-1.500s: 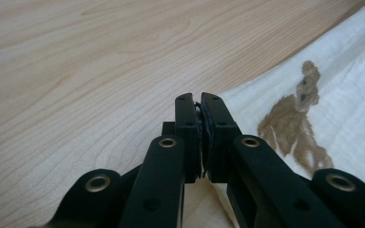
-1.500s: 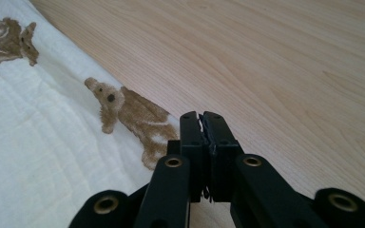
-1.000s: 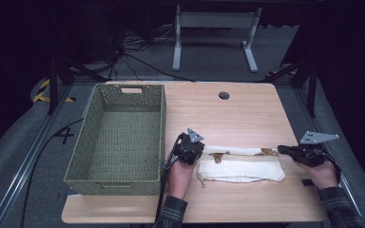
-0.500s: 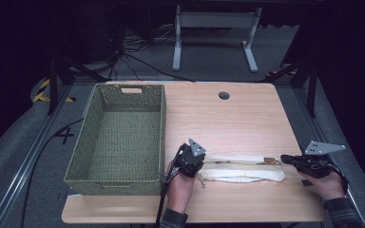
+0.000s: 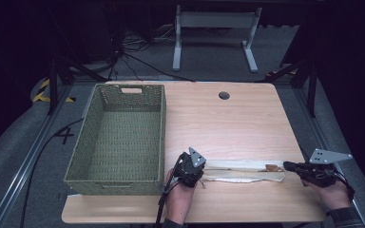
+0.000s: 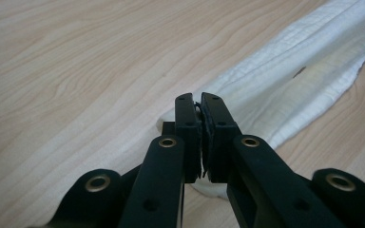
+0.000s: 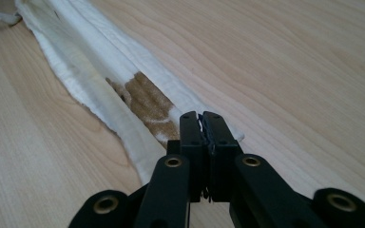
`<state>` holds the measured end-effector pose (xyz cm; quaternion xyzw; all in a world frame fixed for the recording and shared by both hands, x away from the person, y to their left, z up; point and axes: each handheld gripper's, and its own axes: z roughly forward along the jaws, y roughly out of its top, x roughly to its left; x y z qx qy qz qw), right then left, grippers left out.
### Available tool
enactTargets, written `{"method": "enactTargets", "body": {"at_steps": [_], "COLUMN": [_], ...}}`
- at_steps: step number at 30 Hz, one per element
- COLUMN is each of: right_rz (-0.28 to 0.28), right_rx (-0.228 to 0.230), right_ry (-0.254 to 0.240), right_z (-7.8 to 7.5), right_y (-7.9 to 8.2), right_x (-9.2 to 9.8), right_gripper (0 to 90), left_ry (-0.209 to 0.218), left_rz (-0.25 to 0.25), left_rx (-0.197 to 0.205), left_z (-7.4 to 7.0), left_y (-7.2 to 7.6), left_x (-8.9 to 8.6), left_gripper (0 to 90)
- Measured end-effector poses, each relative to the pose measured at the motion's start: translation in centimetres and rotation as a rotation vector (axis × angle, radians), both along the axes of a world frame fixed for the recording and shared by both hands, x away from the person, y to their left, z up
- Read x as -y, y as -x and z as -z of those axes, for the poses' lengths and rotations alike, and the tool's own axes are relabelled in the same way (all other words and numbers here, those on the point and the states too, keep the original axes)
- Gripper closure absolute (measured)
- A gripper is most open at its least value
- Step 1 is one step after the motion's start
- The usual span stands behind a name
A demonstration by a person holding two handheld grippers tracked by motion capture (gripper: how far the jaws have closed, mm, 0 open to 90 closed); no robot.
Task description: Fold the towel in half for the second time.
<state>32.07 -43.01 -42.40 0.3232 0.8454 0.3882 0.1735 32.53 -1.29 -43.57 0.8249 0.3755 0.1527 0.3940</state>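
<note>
A white towel (image 5: pixel 242 172) lies folded into a long narrow strip near the front edge of the wooden table (image 5: pixel 228 123). It has a brown patch (image 5: pixel 271 167) near its right end. My left gripper (image 5: pixel 203 171) is shut on the strip's left end, and in the left gripper view the cloth (image 6: pixel 285 80) runs away from my closed left gripper (image 6: pixel 198 102). My right gripper (image 5: pixel 285 166) is shut on the right end. In the right gripper view, my right gripper (image 7: pixel 202 118) pinches the cloth's edge just past the brown patch (image 7: pixel 147 99), and the towel (image 7: pixel 90 52) stretches off to the upper left.
A deep green woven basket (image 5: pixel 163 133) stands on the left part of the table, its right wall close to my left hand. A round cable hole (image 5: pixel 224 95) sits at the table's far side. A grey metal stand (image 5: pixel 214 28) is on the floor beyond.
Both hands have moved toward the table's near edge with the towel's ends in their jaws. The towel has gone from a wider band to a thinner strip.
</note>
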Motion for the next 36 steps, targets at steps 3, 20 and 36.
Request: {"method": "enactTargets", "body": {"at_steps": [3, 20, 36], "right_rz": [-0.008, 0.005, -0.103], "right_rx": [-0.020, -0.039, -0.127], "right_ry": [0.020, -0.018, 0.067], "right_z": [0.5, 0.8, 2.4], "right_y": [0.3, 0.9, 0.3], "right_x": [-0.2, -0.2, -3.0], "right_gripper": [88.2, 81.3, 89.6], "left_ry": [-0.006, 0.017, 0.001], "left_rz": [0.004, 0.042, 0.165], "left_rx": [-0.016, -0.061, -0.178], "left_z": [0.6, 0.3, 1.9], "left_y": [0.2, 0.5, -0.5], "left_x": [0.0, -0.3, 0.9], "left_gripper": [86.6, 78.4, 88.6]}}
